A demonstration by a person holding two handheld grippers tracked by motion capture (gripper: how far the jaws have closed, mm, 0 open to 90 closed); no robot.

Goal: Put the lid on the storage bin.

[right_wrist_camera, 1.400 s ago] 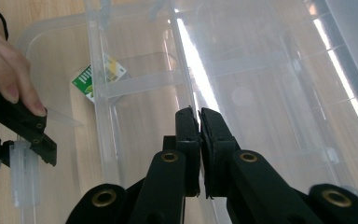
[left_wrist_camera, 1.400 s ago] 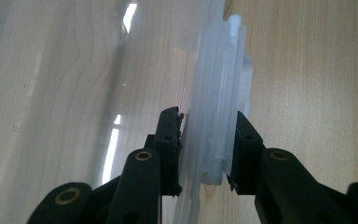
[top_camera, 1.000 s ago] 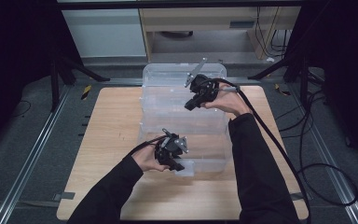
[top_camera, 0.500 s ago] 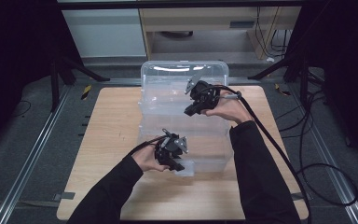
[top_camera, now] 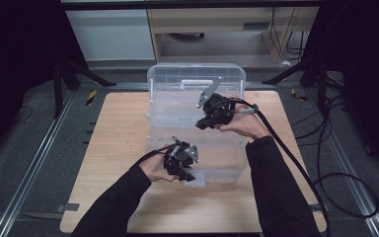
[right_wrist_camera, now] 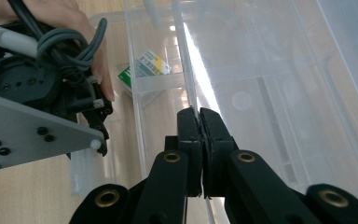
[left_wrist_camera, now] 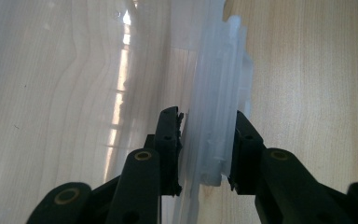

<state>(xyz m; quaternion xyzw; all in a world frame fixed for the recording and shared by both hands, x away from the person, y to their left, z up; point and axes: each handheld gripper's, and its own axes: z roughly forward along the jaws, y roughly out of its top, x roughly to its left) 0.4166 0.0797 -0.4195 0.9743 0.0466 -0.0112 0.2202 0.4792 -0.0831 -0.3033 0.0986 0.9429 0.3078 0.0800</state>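
Clear plastic box (top_camera: 177,113) at table (top_camera: 118,128) centre, lid (top_camera: 197,79) raised, tilted up at far side. Left gripper (top_camera: 183,173) clamped on latch (left_wrist_camera: 219,135) at box near edge. Right gripper (top_camera: 202,124) pinched tight on lid's thin edge (right_wrist_camera: 191,93), mid-box. Green label (right_wrist_camera: 142,70) inside box.

This looks like a lab or recording studio rather than a home. The pale wooden counter (top_camera: 123,128) stands on a grey metal-railed frame (top_camera: 34,163), ringed by black curtains (top_camera: 15,59), black tripod legs (top_camera: 74,74) and loose black cables (top_camera: 335,148) across the grey floor.
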